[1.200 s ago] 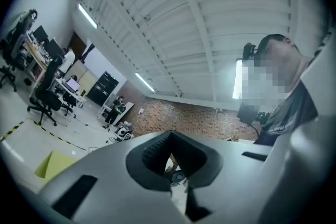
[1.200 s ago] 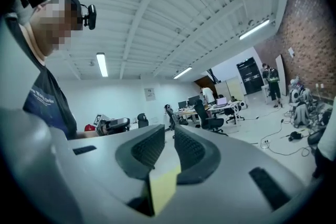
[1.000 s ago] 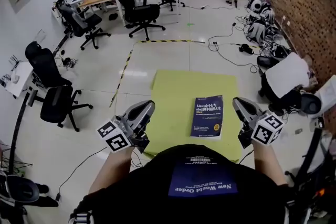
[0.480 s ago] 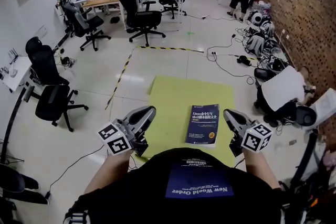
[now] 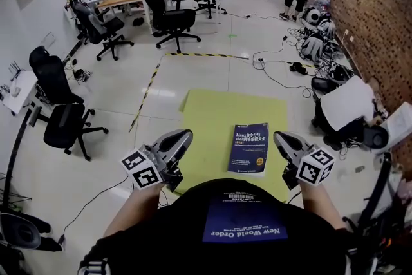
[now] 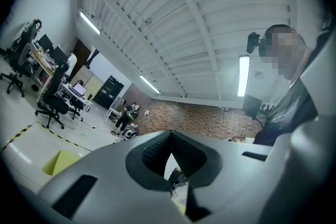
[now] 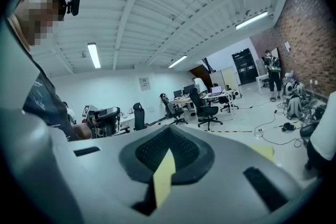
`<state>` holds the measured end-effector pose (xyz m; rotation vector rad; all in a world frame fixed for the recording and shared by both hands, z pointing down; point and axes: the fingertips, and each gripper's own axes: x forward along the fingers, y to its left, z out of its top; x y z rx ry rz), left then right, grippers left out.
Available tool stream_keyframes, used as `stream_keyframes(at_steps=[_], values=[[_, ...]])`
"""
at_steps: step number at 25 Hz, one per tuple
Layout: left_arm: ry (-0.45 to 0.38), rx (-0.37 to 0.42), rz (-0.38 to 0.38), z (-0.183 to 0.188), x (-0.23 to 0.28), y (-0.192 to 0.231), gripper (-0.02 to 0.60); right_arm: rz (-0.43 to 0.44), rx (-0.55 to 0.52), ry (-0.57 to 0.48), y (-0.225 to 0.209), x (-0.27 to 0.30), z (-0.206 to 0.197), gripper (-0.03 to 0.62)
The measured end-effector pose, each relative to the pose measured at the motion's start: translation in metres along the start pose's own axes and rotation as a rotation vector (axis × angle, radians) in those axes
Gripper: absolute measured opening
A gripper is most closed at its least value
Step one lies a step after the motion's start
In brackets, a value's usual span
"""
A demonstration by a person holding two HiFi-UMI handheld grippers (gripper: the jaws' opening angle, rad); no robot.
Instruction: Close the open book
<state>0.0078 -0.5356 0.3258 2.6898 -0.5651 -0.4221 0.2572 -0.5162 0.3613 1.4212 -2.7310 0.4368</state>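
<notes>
Both shut empty: left gripper [image 5: 185, 135], right gripper [image 5: 279, 137]; closed book [image 5: 250, 148] hides its pages

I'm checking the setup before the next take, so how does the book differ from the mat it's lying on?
The book is dark blue with printed lettering, while the mat is plain yellow-green. The book is much smaller and covers only part of the mat. The book is a thick, closed volume, while the mat is a thin sheet. Both are rectangular and lie flat.
</notes>
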Motion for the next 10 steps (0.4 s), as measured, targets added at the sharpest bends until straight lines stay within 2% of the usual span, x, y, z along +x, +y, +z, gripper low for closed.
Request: stream_keyframes(at_steps=[10], values=[[-0.002, 0.005, 0.001, 0.004, -0.007, 0.000, 0.006, 0.014, -0.018, -0.005, 0.010, 0.004, 0.004, -0.017]])
